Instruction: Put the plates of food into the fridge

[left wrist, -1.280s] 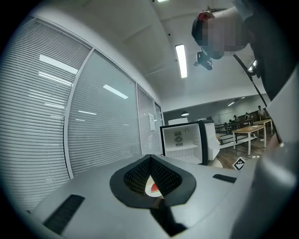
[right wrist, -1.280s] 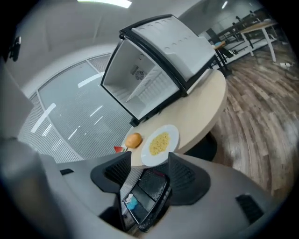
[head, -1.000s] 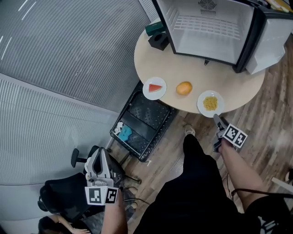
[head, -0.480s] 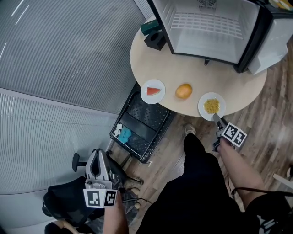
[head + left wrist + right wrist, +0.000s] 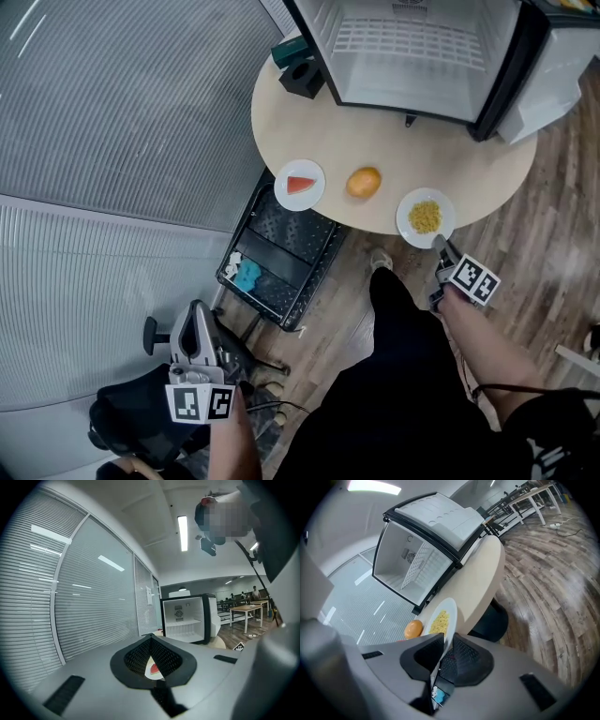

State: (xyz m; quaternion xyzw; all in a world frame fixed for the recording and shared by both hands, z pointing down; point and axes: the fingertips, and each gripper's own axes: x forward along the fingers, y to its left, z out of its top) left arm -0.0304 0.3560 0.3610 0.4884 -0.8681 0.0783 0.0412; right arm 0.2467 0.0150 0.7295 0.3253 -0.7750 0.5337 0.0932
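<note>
A white plate of yellow food (image 5: pixel 425 217) sits at the round table's (image 5: pixel 469 169) near edge. My right gripper (image 5: pixel 439 244) reaches it from below. In the right gripper view its jaws are closing, and the pads pinch the rim of that plate (image 5: pixel 440 620). An orange (image 5: pixel 363 182) lies left of it, then a plate with a watermelon slice (image 5: pixel 299 184). The open, empty mini fridge (image 5: pixel 412 47) stands at the table's back. My left gripper (image 5: pixel 194 328) hangs far from the table, low on the left, shut and holding nothing.
A black box (image 5: pixel 302 77) and a green item (image 5: pixel 286 49) sit left of the fridge. A black wire cart (image 5: pixel 277 258) holding a blue object stands under the table's left side. An office chair (image 5: pixel 141 412) is by my left gripper. Blinds fill the left.
The table and fridge have slid left and up in the head view. My right gripper stays at the yellow plate's near rim. My left gripper sits slightly lower.
</note>
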